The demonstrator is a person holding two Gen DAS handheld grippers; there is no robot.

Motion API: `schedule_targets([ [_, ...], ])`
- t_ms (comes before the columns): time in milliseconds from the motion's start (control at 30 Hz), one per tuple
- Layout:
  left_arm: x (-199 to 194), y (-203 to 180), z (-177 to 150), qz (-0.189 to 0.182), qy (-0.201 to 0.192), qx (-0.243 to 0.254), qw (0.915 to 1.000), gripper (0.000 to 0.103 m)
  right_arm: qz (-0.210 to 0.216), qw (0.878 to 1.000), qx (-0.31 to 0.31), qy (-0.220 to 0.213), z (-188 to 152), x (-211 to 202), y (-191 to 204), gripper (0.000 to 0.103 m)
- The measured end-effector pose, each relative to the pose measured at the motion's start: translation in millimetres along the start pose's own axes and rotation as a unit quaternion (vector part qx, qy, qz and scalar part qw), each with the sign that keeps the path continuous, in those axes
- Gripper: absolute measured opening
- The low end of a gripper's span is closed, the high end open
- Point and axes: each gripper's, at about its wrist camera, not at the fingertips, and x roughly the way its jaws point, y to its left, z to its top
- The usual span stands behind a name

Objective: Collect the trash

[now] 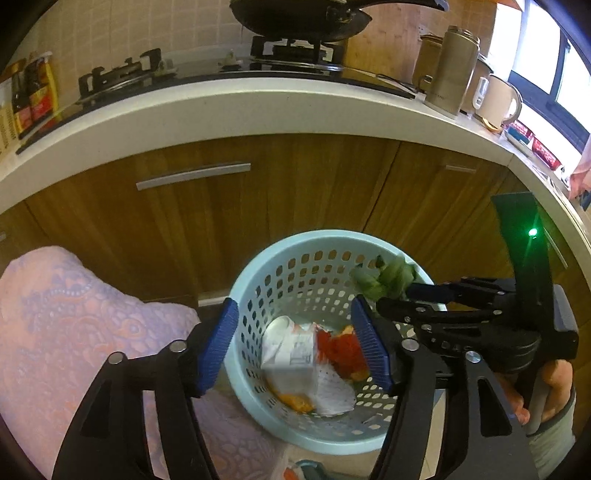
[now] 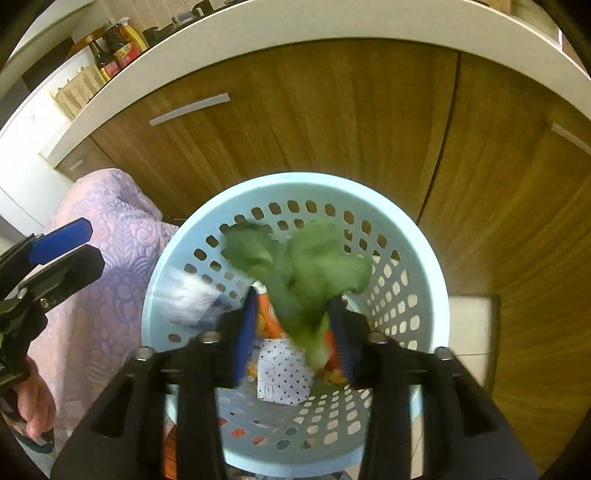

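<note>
R tongs (image 2: 291,339) open, greens (image 2: 306,266) btwn, over basket (image 2: 424,258).

A white countertop (image 1: 258,107) runs above brown wooden cabinet doors (image 1: 303,184) with metal bar handles (image 1: 193,175). On the countertop: a gas hob (image 1: 207,74) carrying a black pan (image 1: 303,18), sauce bottles (image 1: 33,92) at left, a metal flask (image 1: 452,70) and a cream kettle (image 1: 498,99) at right.
</note>
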Motion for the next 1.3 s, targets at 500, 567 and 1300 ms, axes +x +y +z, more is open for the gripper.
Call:
schedule_targets([
  [500, -77, 44, -20, 0.014, -0.069, -0.043, 0.9966, 0.067, -0.004, 0.998, -0.026, -0.056, -7, -46, 28, 0.047],
  [567, -91, 51, -24, 0.019, -0.079, -0.050, 0.9954, 0.067, 0.003, 0.998, -0.028, -0.060, -9, -51, 36, 0.047],
  [1300, -189, 114, -119, 0.183, -0.242, -0.093, 0.9483, 0.091, -0.053, 0.954, -0.124, -0.266, -73, -129, 192, 0.064],
])
